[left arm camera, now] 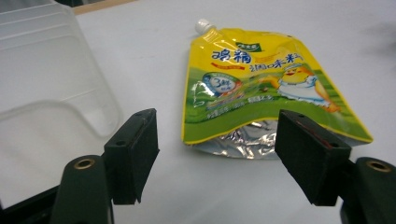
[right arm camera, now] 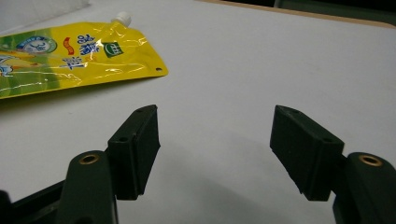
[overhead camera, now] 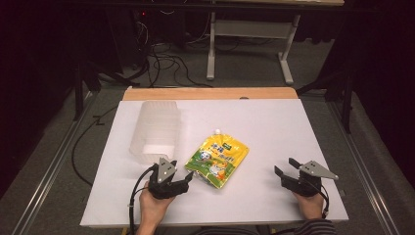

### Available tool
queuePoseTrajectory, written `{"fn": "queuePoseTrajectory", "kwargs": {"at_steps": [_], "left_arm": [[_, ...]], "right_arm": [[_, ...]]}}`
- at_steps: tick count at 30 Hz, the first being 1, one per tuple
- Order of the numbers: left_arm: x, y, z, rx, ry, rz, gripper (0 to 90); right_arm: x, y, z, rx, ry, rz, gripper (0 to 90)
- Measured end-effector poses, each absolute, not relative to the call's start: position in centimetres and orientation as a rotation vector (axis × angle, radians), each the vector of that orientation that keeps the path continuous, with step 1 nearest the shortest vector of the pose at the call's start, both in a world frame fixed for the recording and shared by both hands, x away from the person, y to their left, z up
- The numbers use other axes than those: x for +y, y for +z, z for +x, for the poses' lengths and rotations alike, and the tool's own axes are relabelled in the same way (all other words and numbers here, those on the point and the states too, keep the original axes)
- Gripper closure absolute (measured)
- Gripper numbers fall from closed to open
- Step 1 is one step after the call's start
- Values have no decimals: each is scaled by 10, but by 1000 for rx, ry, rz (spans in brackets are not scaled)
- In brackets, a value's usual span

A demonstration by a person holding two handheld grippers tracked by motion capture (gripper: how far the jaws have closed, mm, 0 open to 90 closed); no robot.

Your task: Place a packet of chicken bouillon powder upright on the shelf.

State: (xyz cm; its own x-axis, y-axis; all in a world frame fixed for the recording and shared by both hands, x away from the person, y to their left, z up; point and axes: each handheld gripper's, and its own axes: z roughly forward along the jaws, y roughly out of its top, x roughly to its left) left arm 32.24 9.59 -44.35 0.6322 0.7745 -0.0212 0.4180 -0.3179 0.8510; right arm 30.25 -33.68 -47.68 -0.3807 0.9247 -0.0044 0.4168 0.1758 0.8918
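Clear plastic container (overhead camera: pixel 155 129) lies far-left on the white table (overhead camera: pixel 274 122). Left gripper (overhead camera: pixel 185 180) just below it, jaws spread, holding nothing. Yellow spouted pouch (overhead camera: pixel 218 159) lies flat mid-table, its foil bottom just ahead of the left gripper's jaws, not between them. Right gripper (overhead camera: pixel 285 168) well apart from pouch, jaws spread, empty.
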Motion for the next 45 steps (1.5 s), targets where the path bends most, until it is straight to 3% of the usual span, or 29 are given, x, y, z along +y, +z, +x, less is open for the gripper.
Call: {"fn": "queuePoseTrajectory", "kwargs": {"at_steps": [10,22,37,45], "left_arm": [[76,-432,336,964,455,2006,260],[47,-415,368,952,382,2087,281],[20,-416,412,1015,362,2156,224],[8,-431,433,1064,285,2193,197]], "right_arm": [[-337,-477,302,1885,1157,1253,335],[-336,-477,301,1883,1156,1254,332],[-337,-477,302,1888,1159,1255,321],[-337,-477,301,1878,1169,1254,320]]}}
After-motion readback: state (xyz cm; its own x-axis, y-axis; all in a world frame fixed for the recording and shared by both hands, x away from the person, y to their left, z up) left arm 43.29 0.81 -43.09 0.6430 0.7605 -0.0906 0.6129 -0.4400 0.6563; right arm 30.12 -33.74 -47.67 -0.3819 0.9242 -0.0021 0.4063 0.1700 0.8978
